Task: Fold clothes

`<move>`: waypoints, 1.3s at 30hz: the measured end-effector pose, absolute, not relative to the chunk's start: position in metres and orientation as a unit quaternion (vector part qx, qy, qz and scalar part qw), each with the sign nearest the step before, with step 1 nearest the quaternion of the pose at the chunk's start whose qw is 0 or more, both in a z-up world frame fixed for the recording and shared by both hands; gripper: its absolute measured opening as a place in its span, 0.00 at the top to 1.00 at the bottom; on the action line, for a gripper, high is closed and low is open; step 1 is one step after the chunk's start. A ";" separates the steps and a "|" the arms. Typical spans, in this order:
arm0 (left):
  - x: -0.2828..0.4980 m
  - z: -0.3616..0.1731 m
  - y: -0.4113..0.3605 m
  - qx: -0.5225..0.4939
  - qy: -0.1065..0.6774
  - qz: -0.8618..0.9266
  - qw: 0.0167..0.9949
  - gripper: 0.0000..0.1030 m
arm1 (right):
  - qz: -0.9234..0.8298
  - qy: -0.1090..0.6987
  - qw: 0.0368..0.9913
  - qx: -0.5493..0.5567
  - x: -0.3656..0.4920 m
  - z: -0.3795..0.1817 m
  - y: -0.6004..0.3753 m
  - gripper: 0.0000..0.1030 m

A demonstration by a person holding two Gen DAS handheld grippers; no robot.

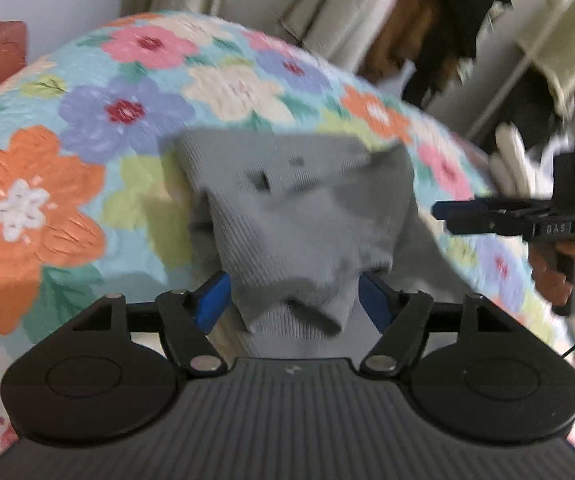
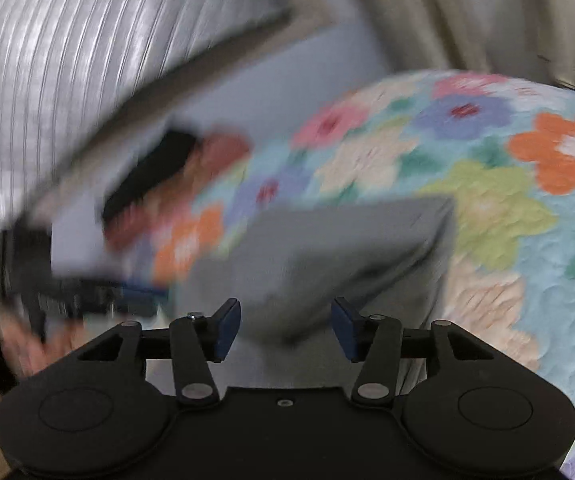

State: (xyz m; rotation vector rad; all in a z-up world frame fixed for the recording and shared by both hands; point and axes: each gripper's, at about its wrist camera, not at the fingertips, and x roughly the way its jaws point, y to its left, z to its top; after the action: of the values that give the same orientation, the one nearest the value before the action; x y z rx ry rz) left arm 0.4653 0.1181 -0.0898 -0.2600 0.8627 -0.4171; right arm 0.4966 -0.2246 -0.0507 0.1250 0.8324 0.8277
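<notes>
A flowered quilt [image 1: 87,128] covers the bed. The grey garment [image 1: 299,220] lies bunched on it, directly ahead of both tongs. The left gripper [image 1: 293,300] and the right gripper [image 2: 285,328] stand wide around its edge (probably to lift it for folding).
</notes>
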 end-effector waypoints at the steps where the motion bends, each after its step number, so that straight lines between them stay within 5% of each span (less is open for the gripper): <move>1: 0.467 -0.095 0.112 -0.112 0.416 -0.196 0.881 0.31 | 0.400 0.399 0.825 0.029 0.493 -0.055 -0.214 0.46; 4: 0.469 -0.102 0.103 -0.092 0.406 -0.191 0.889 0.43 | 0.415 0.411 0.810 -0.043 0.488 -0.070 -0.187 0.46; 6: 0.474 -0.103 0.097 -0.077 0.404 -0.191 0.892 0.75 | 0.419 0.406 0.809 -0.066 0.489 -0.076 -0.174 0.46; 9: 0.494 -0.100 0.098 -0.089 0.406 -0.187 0.890 0.84 | 0.428 0.398 0.807 -0.075 0.500 -0.081 -0.159 0.44; 16: 0.556 -0.085 0.126 -0.195 0.382 -0.143 0.892 0.85 | 0.378 0.358 0.853 -0.036 0.546 -0.063 -0.140 0.45; 20: 0.579 -0.076 0.143 -0.234 0.372 -0.092 0.893 0.44 | 0.305 0.342 0.888 0.025 0.581 -0.049 -0.148 0.44; 24: 0.566 -0.067 0.150 -0.237 0.350 -0.090 0.902 0.27 | 0.253 0.345 0.899 0.093 0.593 -0.046 -0.171 0.44; 27: 0.552 -0.072 0.146 -0.222 0.361 -0.123 0.897 0.24 | 0.276 0.347 0.890 0.107 0.579 -0.051 -0.178 0.44; 35: 0.557 -0.105 0.118 -0.095 0.389 -0.095 0.911 0.24 | 0.216 0.355 0.906 -0.075 0.567 -0.059 -0.161 0.42; 39: 0.586 -0.115 0.115 -0.059 0.396 -0.038 0.915 0.24 | 0.156 0.347 0.921 -0.079 0.579 -0.060 -0.183 0.34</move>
State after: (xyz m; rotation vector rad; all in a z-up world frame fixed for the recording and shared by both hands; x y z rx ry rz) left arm 0.5860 0.1146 -0.1148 -0.1222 0.8160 -0.0779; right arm 0.5791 -0.1831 -0.0601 -0.1613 0.7123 0.3212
